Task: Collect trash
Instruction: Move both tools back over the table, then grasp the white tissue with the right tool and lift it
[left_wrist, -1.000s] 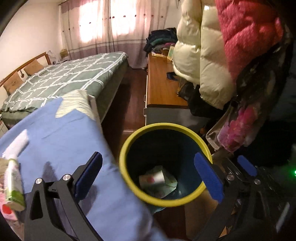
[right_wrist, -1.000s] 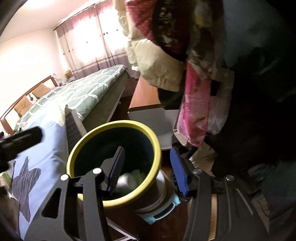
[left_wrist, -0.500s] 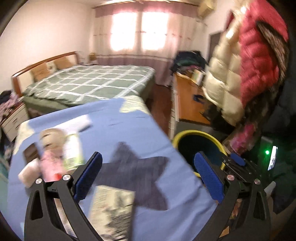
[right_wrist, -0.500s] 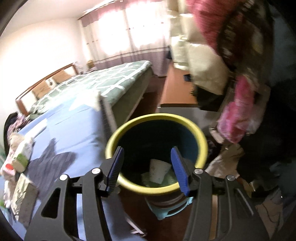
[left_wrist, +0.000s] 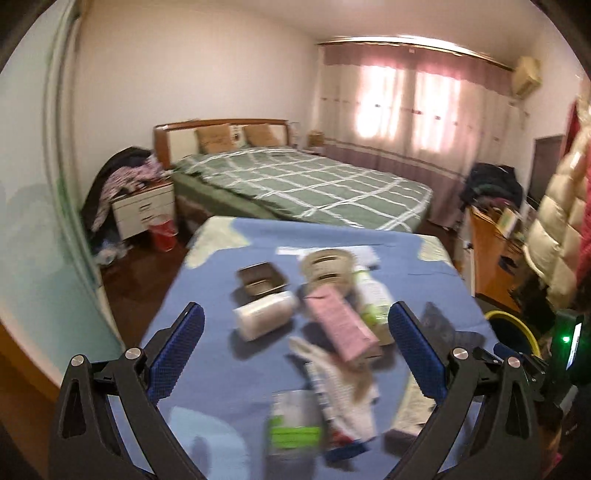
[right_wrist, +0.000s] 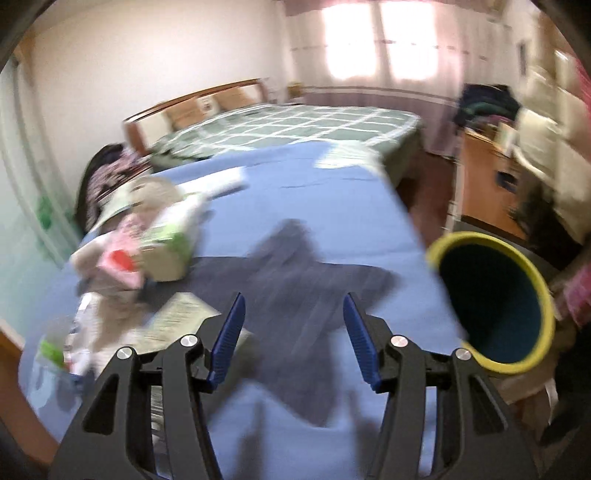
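Trash lies heaped on a blue cloth (left_wrist: 207, 295): a pink carton (left_wrist: 341, 326), a white roll (left_wrist: 264, 319), a small metal tin (left_wrist: 261, 281), a round paper tub (left_wrist: 327, 264) and a green-labelled packet (left_wrist: 295, 430). My left gripper (left_wrist: 295, 349) hangs open above this heap, nothing between its pads. My right gripper (right_wrist: 293, 338) is open and empty over the cloth's dark star patch (right_wrist: 295, 280), with the heap (right_wrist: 147, 243) to its left. The yellow-rimmed bin (right_wrist: 495, 302) stands at the cloth's right edge, its rim (left_wrist: 517, 325) just showing in the left wrist view.
A bed with a green checked cover (left_wrist: 306, 181) stands behind the cloth. A white nightstand (left_wrist: 144, 206) and a red bucket (left_wrist: 162, 232) sit at left. A wooden desk (left_wrist: 495, 251) and hanging coats (left_wrist: 554, 236) line the right side.
Both grippers have swung left, away from the bin and over the blue cloth. The left one now faces the trash heap; the bin has slid to the right edge of both views.
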